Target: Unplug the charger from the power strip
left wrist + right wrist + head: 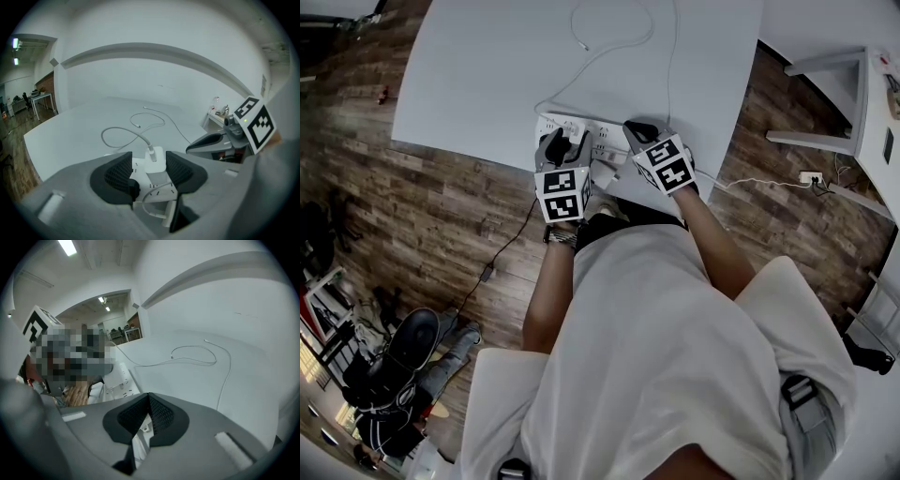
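Note:
A white power strip lies at the near edge of the white table. A white charger stands plugged into the power strip, and its white cable runs off across the table. My left gripper is open around the charger, one pad on each side, with a gap showing at the left pad. In the head view the left gripper sits over the strip's left half. My right gripper is at the strip's right end; its pads meet at the tips, with white plastic showing below them.
A second thin white cable loops over the far table. A small white block with a short looped cable lies at the strip's near side. The table's front edge is right below the grippers. White furniture and a floor socket are at right.

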